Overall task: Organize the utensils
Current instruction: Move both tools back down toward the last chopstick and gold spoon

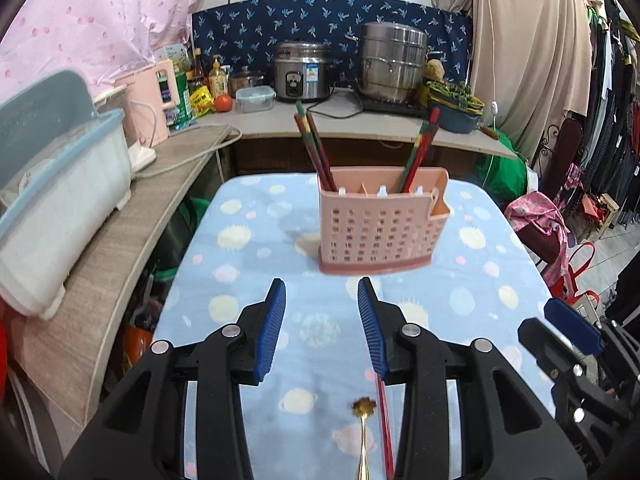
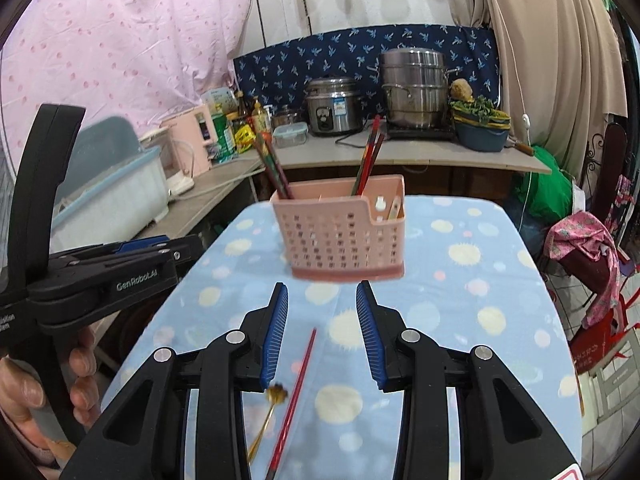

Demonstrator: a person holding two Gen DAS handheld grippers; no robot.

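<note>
A pink perforated plastic utensil holder (image 1: 380, 224) with red chopsticks (image 1: 316, 148) stands on a counter (image 1: 248, 248) covered in blue planet-print cloth. Both the left gripper (image 1: 322, 320) and right gripper (image 2: 322, 320) hover spread apart, empty, above a loose red chopstick (image 2: 294, 396) and gold flower-tipped spoon (image 2: 268, 412).

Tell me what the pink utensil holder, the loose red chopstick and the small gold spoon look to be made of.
Pink utensil holder: moulded plastic, matte, with a grid of punched holes.
Red chopstick: probably lacquered wood or plastic; its glossy red coat hides the core.
Gold spoon: likely gold-toned metal, judging by its thin shiny stem and flower-shaped end.
</note>
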